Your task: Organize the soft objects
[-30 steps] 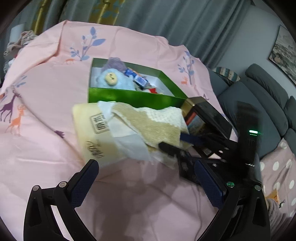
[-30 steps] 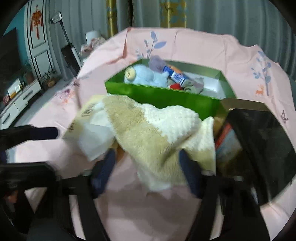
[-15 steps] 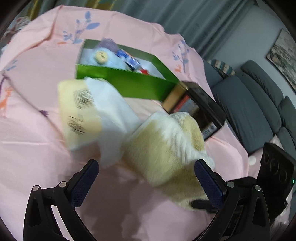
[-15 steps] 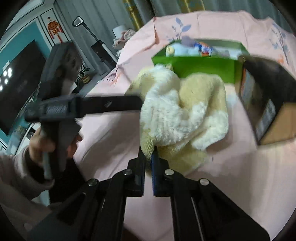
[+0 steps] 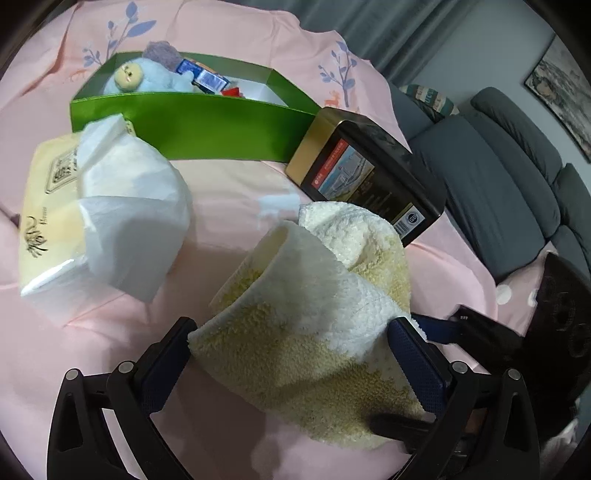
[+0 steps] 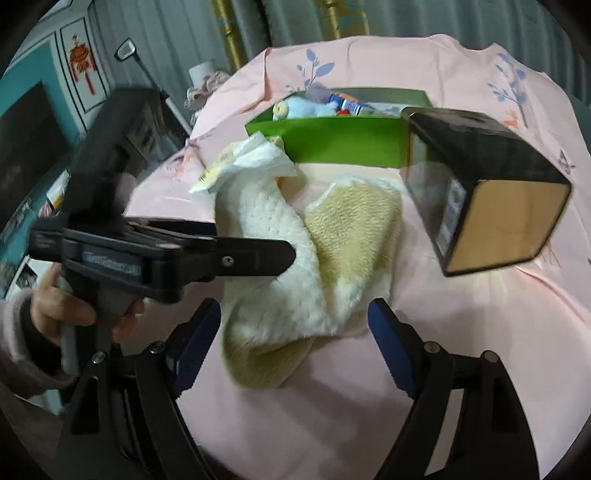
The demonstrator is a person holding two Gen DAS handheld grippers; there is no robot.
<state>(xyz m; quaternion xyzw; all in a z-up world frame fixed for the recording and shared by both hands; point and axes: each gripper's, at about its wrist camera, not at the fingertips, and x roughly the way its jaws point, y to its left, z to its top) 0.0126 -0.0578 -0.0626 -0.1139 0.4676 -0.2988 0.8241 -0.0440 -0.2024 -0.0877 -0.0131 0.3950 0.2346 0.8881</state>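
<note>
Home living room; sofa (image 5: 498, 177), curtains (image 5: 388, 33)

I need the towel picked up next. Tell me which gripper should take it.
Left. The towel lies bunched between the left gripper's closing jaws. The right gripper, jaws opening, sits at the towel's near edge, so it would have to re-grip.

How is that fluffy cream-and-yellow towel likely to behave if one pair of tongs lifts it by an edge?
The towel lies crumpled in loose folds, so it would probably sag and unfold when lifted. Its thick pile suggests it is light and easy to grip, not slippery. Trailing ends might drag against the black tin beside it.
</note>
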